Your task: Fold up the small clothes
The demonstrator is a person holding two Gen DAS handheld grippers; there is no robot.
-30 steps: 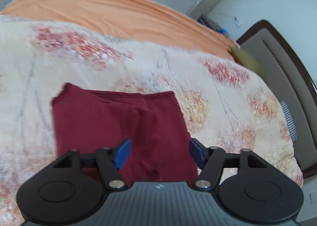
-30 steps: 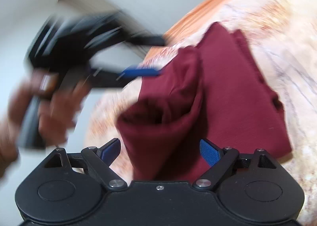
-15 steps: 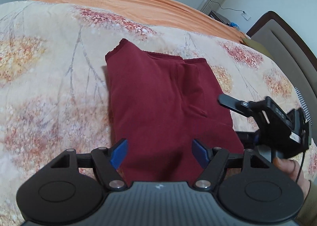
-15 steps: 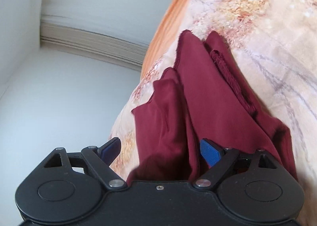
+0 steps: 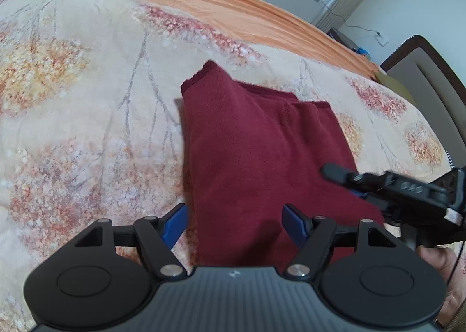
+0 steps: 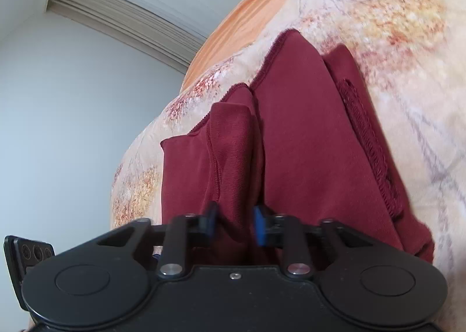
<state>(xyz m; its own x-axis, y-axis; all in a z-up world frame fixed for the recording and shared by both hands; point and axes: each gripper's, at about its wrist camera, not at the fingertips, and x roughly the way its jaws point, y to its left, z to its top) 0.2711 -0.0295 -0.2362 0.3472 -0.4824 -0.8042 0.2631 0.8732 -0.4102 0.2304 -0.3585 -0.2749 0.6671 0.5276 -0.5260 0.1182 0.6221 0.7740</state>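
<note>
A dark red knit garment (image 5: 262, 157), partly folded, lies on the floral cream bedspread (image 5: 87, 128) of the bed, well short of the orange sheet (image 5: 218, 12) behind it. The left tongs (image 5: 234, 223) hang wide open over the garment's near edge, gripping nothing. The right tongs (image 6: 234, 224) are nearly closed, pinching a raised fold of that garment at its right side.

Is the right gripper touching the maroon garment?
Touching. The right wrist view shows the right gripper with its jaws nearly closed on a raised fold of the maroon garment, cloth filling the space between them.
</note>
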